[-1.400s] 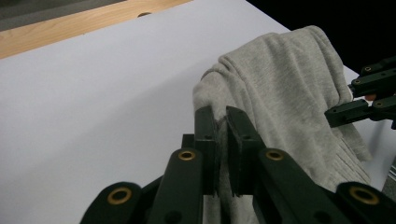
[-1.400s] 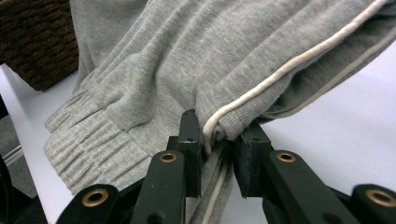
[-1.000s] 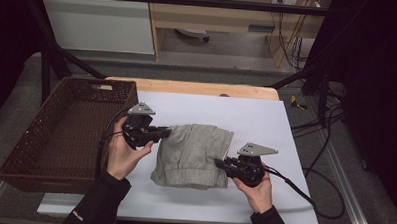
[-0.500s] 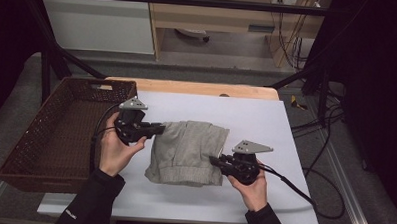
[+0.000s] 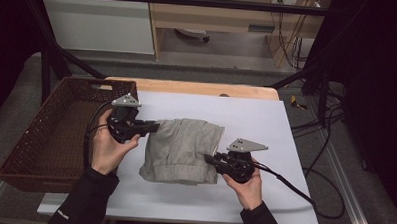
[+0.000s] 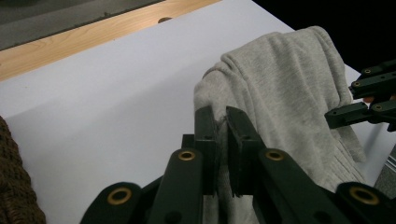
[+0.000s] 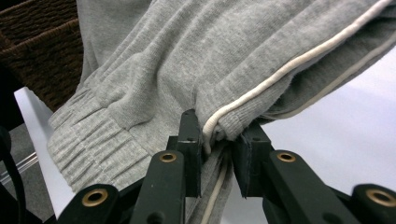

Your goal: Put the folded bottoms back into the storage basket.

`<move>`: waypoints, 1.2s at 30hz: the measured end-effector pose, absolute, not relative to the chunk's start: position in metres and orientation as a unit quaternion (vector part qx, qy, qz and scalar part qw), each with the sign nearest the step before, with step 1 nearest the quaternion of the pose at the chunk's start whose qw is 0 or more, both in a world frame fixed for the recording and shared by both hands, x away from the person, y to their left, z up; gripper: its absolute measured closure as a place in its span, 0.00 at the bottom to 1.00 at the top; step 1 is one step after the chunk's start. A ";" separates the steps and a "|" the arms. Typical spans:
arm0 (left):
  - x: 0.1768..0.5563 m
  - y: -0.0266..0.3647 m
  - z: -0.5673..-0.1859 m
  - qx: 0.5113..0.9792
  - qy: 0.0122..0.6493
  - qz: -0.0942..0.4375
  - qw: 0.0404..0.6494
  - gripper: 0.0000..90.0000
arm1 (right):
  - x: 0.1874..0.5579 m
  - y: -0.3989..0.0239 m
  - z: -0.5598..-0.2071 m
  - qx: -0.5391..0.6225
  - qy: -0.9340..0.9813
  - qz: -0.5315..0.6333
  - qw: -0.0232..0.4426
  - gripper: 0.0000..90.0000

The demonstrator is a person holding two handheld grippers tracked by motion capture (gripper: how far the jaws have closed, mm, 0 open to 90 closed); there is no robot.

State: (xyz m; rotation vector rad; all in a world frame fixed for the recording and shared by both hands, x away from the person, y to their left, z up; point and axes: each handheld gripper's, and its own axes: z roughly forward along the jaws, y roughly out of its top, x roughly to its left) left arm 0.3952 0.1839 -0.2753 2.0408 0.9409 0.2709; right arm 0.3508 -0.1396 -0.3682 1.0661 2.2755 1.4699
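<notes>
A folded grey knit garment (image 5: 182,149) with a ribbed hem and a white side stripe lies on the white table sheet (image 5: 256,119). My left gripper (image 5: 153,126) is shut on its far left corner, and the left gripper view shows the cloth (image 6: 280,84) pinched between the jaws (image 6: 223,135). My right gripper (image 5: 210,159) is shut on the garment's near right edge. In the right gripper view a bunched fold with the white stripe (image 7: 261,88) sits between the jaws (image 7: 219,135). Both held edges are raised a little off the sheet.
A dark brown wicker basket (image 5: 45,131) stands at the table's left side, close to my left hand. A strip of bare wood (image 5: 197,87) runs along the table's far edge. Cables trail off the table's right side over the floor (image 5: 330,146).
Both hands have carried the garment leftward across the sheet, toward the basket. The left gripper has moved farther left and slightly up with its corner.
</notes>
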 end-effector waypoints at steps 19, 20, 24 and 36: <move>0.390 0.204 -0.266 0.815 0.381 0.115 0.420 0.93 | 0.352 -0.120 -0.363 0.352 0.778 0.509 0.112 0.83; 0.390 0.205 -0.265 0.815 0.382 0.115 0.420 0.93 | 0.352 -0.119 -0.362 0.351 0.778 0.509 0.111 0.83; 0.390 0.209 -0.261 0.815 0.381 0.119 0.420 0.93 | 0.353 -0.115 -0.360 0.349 0.777 0.512 0.113 0.83; 0.390 0.218 -0.249 0.815 0.382 0.123 0.418 0.93 | 0.356 -0.105 -0.354 0.346 0.773 0.519 0.115 0.83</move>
